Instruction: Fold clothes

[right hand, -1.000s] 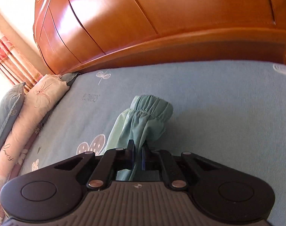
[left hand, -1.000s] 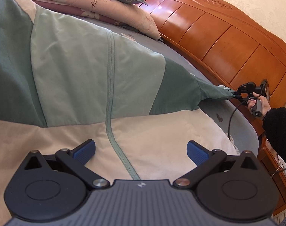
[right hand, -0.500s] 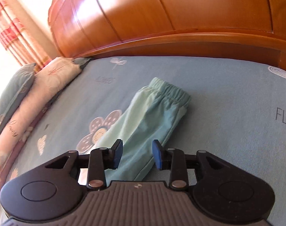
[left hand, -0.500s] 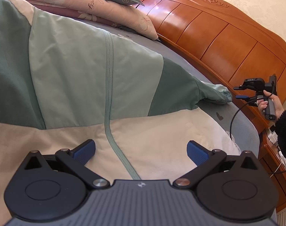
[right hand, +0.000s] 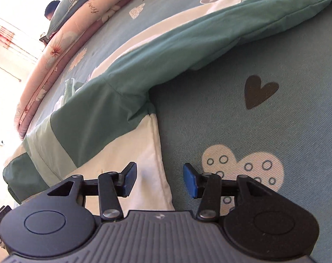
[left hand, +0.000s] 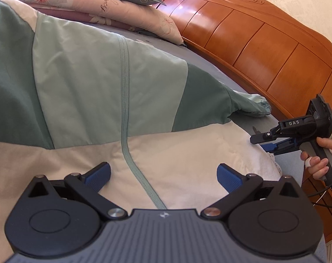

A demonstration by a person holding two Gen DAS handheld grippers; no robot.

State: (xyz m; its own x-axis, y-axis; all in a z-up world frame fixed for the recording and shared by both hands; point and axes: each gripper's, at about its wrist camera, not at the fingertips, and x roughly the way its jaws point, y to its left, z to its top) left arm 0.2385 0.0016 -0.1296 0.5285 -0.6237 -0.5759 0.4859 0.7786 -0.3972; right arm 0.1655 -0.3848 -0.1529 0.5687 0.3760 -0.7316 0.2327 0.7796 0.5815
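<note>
Your left gripper (left hand: 163,175) hangs wide open and empty over the cream lower panel of the jacket (left hand: 78,83), which lies spread across the bed (right hand: 264,61) below the pillows (left hand: 104,6). Its right sleeve (left hand: 249,107) reaches toward the bed's headboard (left hand: 264,43) edge. Your right gripper (right hand: 159,179) is opening, nothing between its pads, over the jacket's right hem. Pinch only the top layer and the fold will skew. There's open sheet to the right.
</note>
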